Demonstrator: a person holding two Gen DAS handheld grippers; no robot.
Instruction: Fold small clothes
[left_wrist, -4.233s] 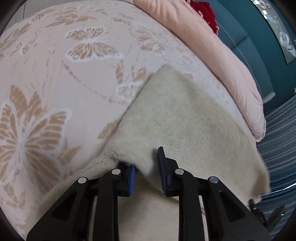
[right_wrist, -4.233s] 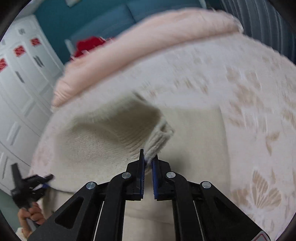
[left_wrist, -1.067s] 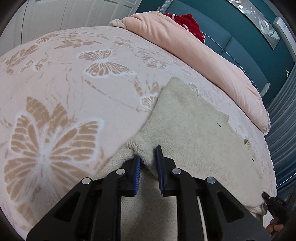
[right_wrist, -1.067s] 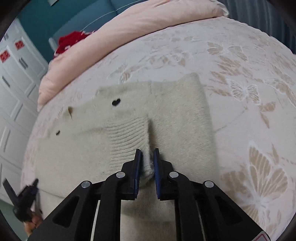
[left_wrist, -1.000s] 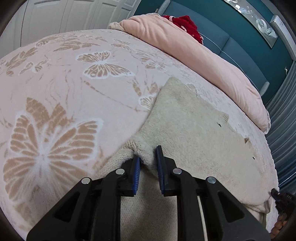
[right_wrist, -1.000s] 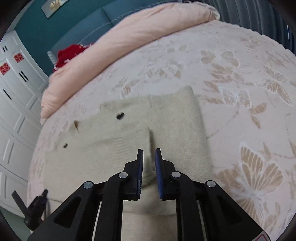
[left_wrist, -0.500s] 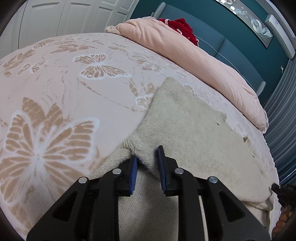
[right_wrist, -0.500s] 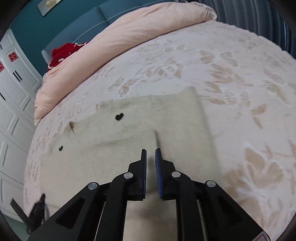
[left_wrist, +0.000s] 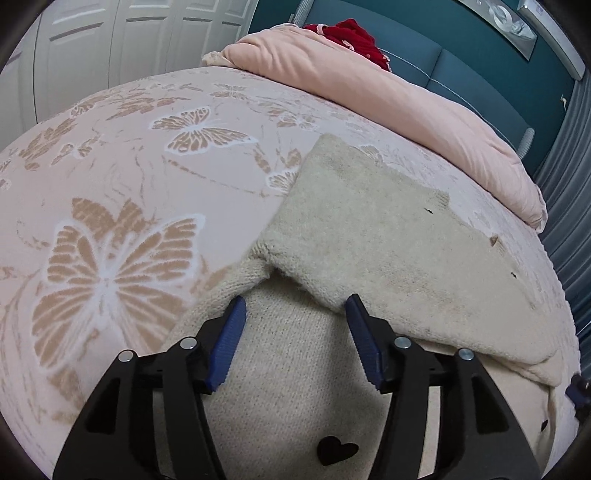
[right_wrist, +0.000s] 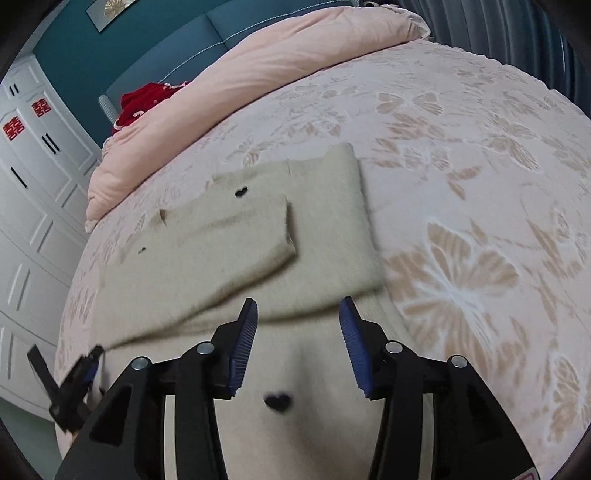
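Nearest the camera in the left wrist view, the left gripper (left_wrist: 293, 310) stood with its jaws spread wide and nothing between them; the knit below it lay free. In the right wrist view the right gripper (right_wrist: 297, 314) was likewise spread and empty, at the lower centre of the frame. Both were judged to be clear of the cloth so that the fold could settle without being dragged.

The sweater (right_wrist: 321, 236), cream knit with small black hearts (right_wrist: 279, 400), lay flat on the bedspread (right_wrist: 480, 177), filling the lower and middle part of both views. A sleeve (right_wrist: 229, 240) was laid across the body, its cuff end near the middle of the frame in the right view; this placement narrowed the garment to a rectangle. The fold edge in the left view ran from centre to lower right.

Beyond the sweater, a rolled pink quilt (left_wrist: 369, 96) lay along the top of the frame, well apart from it. A red item (left_wrist: 347, 31) sat behind the quilt.
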